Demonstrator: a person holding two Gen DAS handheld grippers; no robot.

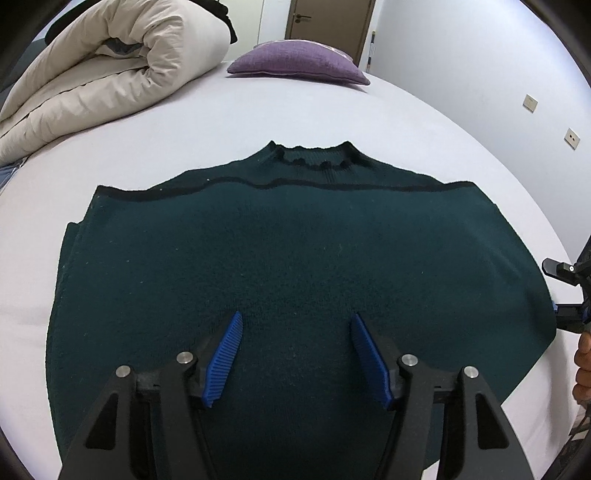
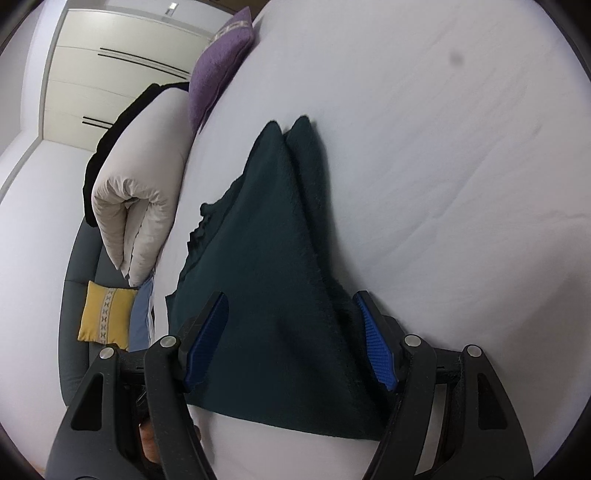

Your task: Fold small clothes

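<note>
- Two grippers are in my feeds, one per hand, both over the same dark green sweater (image 1: 295, 236) spread on the white bed (image 1: 424, 122).
- From the left wrist camera I see my left gripper (image 1: 297, 317) hanging above the lower middle of the sweater, jaws spread apart, the ribbed blue pads (image 1: 224, 356) clear of the knit with nothing pinched between them.
- The sweater lies flat with its neck pointing away from me, black trim along the collar (image 1: 314, 157) and a black line across the shoulders; the sides look folded in, so it reads as a broad rectangle.
- At the far right edge of that view, my right gripper (image 1: 565, 291) sits just beside the sweater's right edge, with part of a hand (image 1: 583, 365) below it.
- From the right wrist camera, my right gripper (image 2: 291, 310) looks along that side edge, jaws standing wide; the folded edge of the sweater (image 2: 266, 258) runs between the fingers, but the pads are not pressing on it as far as I can tell.
- A rolled beige duvet (image 1: 96, 70) lies at the far left of the bed and a purple cushion (image 1: 299, 61) at the far end, both well apart from the sweater.
- A yellow cushion (image 2: 105, 315) sits off the bed in the right view, and a door (image 1: 328, 18) shows behind the purple cushion.
</note>
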